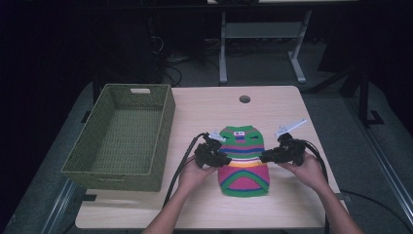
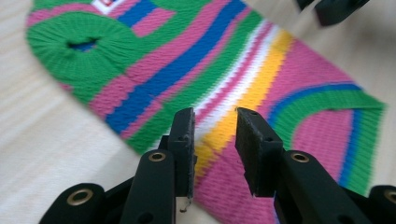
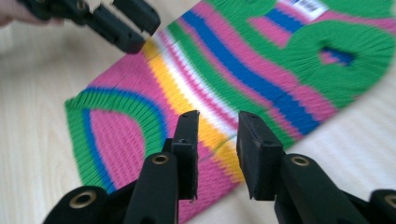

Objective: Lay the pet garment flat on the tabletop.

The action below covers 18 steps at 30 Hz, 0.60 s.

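**Two grippers flank the striped knit**

We see the striped knitted garment (image 1: 242, 161) lying flat on the worktop (image 1: 272, 105), nearer its front edge and right of centre, label end toward the far edge. The left gripper (image 2: 215, 135) hangs at the garment's left side, jaws a narrow gap apart over the yellow and white stripes, nothing pinched. The right gripper (image 3: 217, 137) mirrors it at the right side, equally parted and empty. A green woven basket (image 1: 122, 136) sits along the worktop's left edge.
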Available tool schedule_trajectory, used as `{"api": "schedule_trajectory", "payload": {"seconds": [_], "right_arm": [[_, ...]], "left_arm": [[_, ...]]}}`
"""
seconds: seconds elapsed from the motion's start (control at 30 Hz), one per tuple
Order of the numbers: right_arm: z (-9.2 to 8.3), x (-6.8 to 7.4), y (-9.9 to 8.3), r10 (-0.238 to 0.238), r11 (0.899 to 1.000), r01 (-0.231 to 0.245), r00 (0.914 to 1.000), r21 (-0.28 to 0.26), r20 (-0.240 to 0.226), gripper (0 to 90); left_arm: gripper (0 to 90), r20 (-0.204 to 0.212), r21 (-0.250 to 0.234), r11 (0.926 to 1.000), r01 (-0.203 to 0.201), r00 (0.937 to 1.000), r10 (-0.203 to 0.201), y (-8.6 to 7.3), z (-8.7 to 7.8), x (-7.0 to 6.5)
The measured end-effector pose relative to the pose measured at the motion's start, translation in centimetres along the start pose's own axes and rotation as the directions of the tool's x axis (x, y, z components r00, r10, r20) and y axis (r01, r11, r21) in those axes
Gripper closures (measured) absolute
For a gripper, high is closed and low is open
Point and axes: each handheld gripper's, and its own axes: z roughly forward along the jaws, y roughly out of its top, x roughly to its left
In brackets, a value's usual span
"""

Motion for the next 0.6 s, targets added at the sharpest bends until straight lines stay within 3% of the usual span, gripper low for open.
{"api": "schedule_trajectory", "payload": {"seconds": [0.17,0.33,0.6], "right_arm": [[0.8,1.1,-0.7,-0.030,0.999,0.030,0.9995,0.025,0.000,77.9],[1.6,1.4,-1.4,-0.026,0.999,0.026,0.9996,0.044,-0.006,81.1],[2.5,1.1,-1.5,-0.017,0.998,0.016,0.9998,0.066,0.006,81.8]], "left_arm": [[72.2,-0.007,0.026,0.9991,-0.034,0.9994,0.035,-0.7,-0.1,-0.8],[76.9,-0.014,0.077,0.9951,-0.063,0.9978,0.064,-1.0,0.3,-1.0],[77.7,-0.024,0.077,0.9958,-0.049,0.9984,0.051,-1.1,0.9,-0.8]]}}
